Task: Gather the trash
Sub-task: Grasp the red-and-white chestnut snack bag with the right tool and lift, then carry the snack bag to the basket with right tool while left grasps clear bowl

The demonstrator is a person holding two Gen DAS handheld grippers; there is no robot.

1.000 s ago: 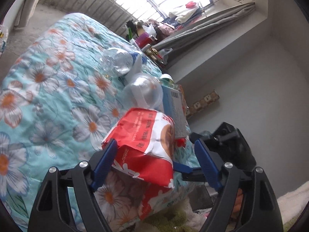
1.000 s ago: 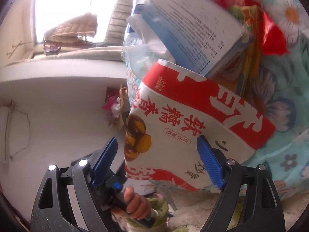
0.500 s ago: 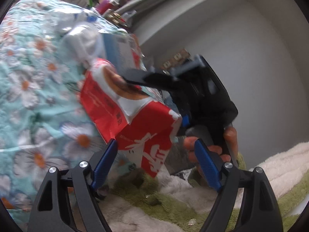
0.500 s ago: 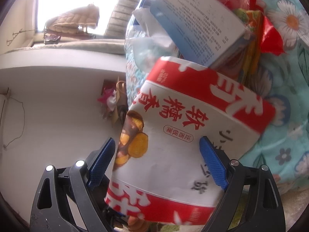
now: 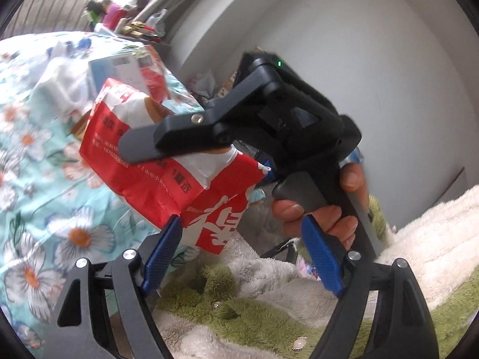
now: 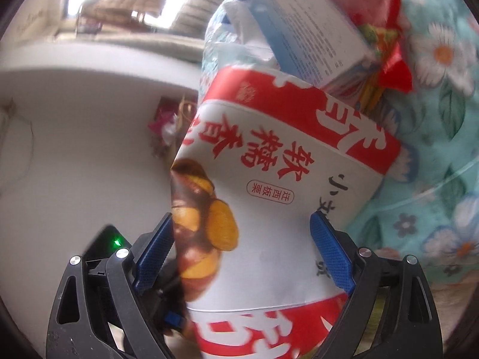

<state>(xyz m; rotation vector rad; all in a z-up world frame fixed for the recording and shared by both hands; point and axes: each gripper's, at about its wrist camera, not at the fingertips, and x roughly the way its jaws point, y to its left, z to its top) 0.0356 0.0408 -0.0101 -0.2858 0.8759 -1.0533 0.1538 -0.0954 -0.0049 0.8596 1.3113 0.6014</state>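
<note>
A red and white snack bag (image 5: 167,176) juts out over the edge of the flowered bed cover (image 5: 45,209). In the left wrist view my right gripper's dark finger (image 5: 179,137) lies across the bag's top face, with a hand (image 5: 317,212) on its handle. In the right wrist view the bag (image 6: 269,209) fills the gap of my right gripper (image 6: 241,254), and both blue pads touch its sides. My left gripper (image 5: 242,257) stands open and holds nothing, just below the bag's lower corner.
Behind the bag on the bed lie a blue and white carton (image 6: 305,30), a crumpled clear bottle (image 6: 236,51) and a red wrapper (image 6: 386,68). A green and white shaggy rug (image 5: 239,314) covers the floor below. A pale wall (image 5: 359,45) stands close by.
My left gripper has drawn back from the bag and rolled, so the right gripper and its hand now fill its view. The bag sits deeper between the right jaws.
</note>
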